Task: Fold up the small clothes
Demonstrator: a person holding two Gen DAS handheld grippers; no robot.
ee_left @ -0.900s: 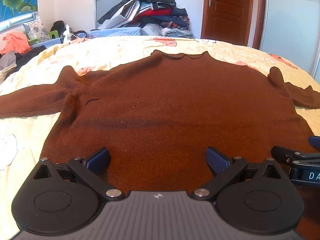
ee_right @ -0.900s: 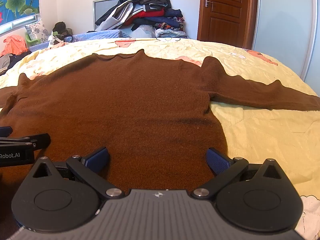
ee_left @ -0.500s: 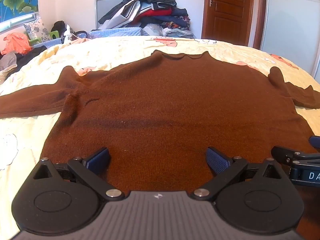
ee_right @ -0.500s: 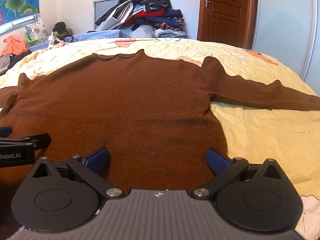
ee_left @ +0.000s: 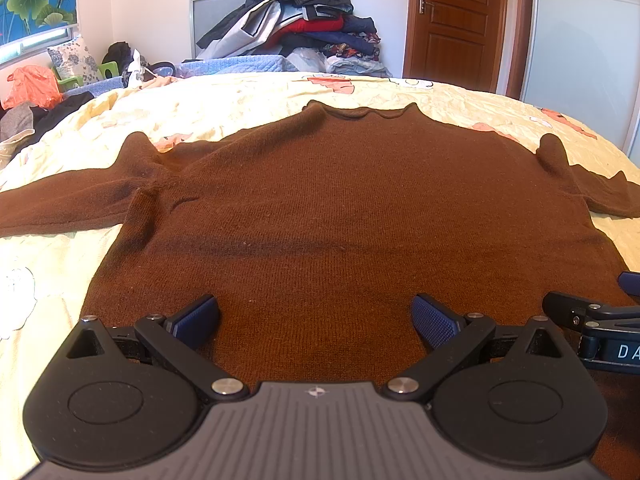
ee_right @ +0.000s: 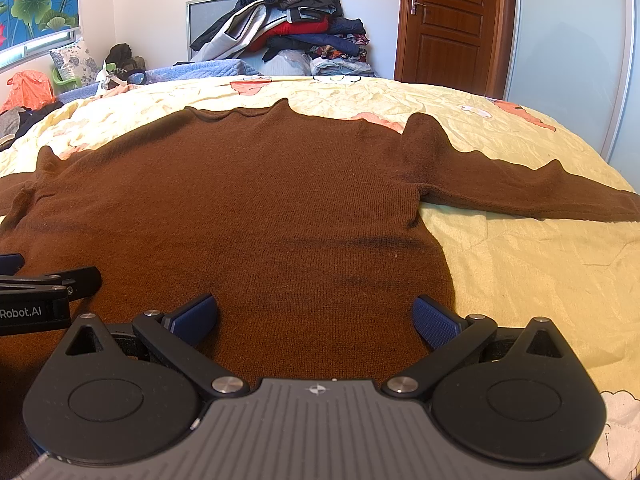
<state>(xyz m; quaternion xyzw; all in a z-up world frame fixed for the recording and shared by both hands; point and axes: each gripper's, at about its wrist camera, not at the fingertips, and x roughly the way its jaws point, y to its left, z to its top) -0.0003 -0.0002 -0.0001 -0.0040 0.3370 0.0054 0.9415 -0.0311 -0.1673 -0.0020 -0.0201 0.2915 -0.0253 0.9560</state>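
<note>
A brown knit sweater [ee_left: 340,200] lies flat on the yellow bed, neck away from me and both sleeves spread out sideways; it also shows in the right wrist view [ee_right: 248,200]. My left gripper [ee_left: 316,320] is open and empty, low over the sweater's near hem toward its left side. My right gripper [ee_right: 316,320] is open and empty, over the hem toward its right side. Each gripper's arm shows at the edge of the other's view. The hem itself is hidden under the gripper bodies.
The yellow patterned bedspread [ee_right: 520,272] surrounds the sweater. A tall pile of clothes [ee_left: 304,28] stands against the far wall. A wooden door [ee_left: 456,20] is at the back right. Clutter and a pillow [ee_left: 72,60] lie at the far left.
</note>
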